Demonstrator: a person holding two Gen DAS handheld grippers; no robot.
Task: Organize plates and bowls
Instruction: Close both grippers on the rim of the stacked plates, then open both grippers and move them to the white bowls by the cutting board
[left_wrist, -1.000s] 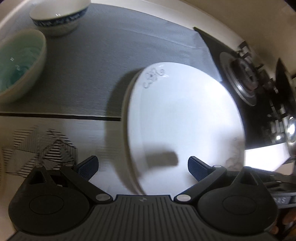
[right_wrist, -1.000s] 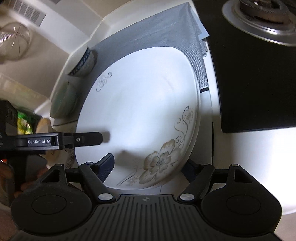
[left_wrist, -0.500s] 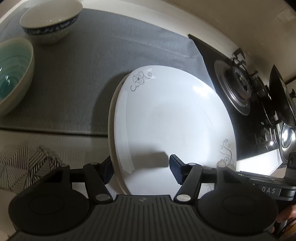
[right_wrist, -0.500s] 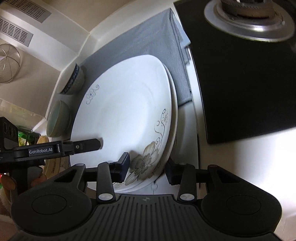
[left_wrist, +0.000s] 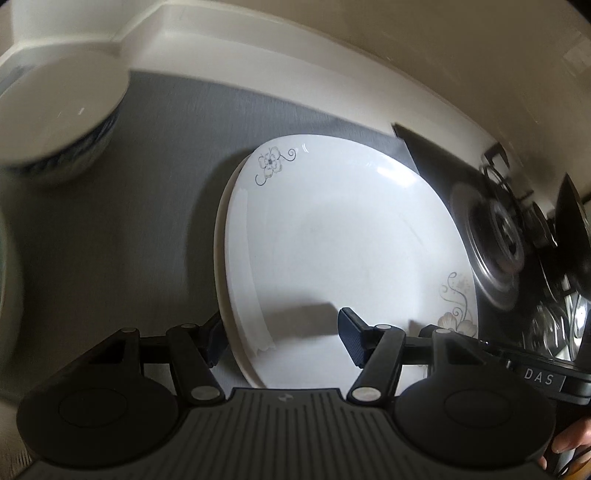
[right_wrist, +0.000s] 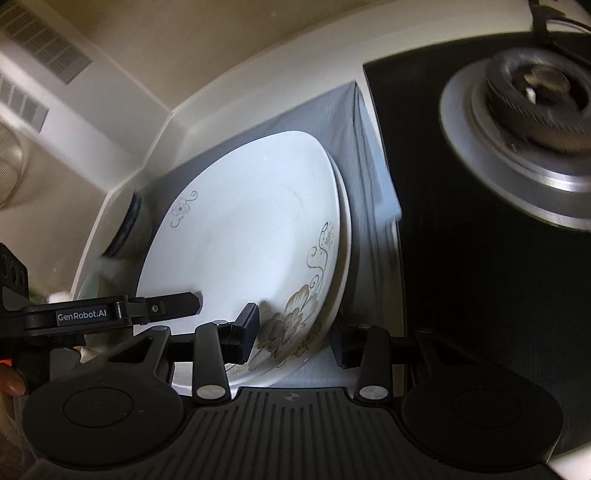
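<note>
Two white plates are stacked; the top one (left_wrist: 343, 236) has flower prints and also shows in the right wrist view (right_wrist: 247, 243). My left gripper (left_wrist: 282, 338) is shut on the stack's near left rim, one finger under, one on top. My right gripper (right_wrist: 295, 338) is shut on the opposite rim by the big flower. The stack is held over the grey mat (left_wrist: 155, 177). A blue-patterned white bowl (left_wrist: 55, 122) stands at the mat's far left and shows behind the plates in the right wrist view (right_wrist: 129, 229).
A black gas hob (right_wrist: 480, 221) with a steel burner (right_wrist: 528, 122) lies right of the mat; its burner also shows in the left wrist view (left_wrist: 495, 251). The white counter backsplash (left_wrist: 258, 62) runs behind. A teal bowl's edge (left_wrist: 5, 280) shows at far left.
Both grippers closed on the plate stack's rims and carried it forward onto the grey mat, closer to the blue-patterned bowl and the backsplash.
</note>
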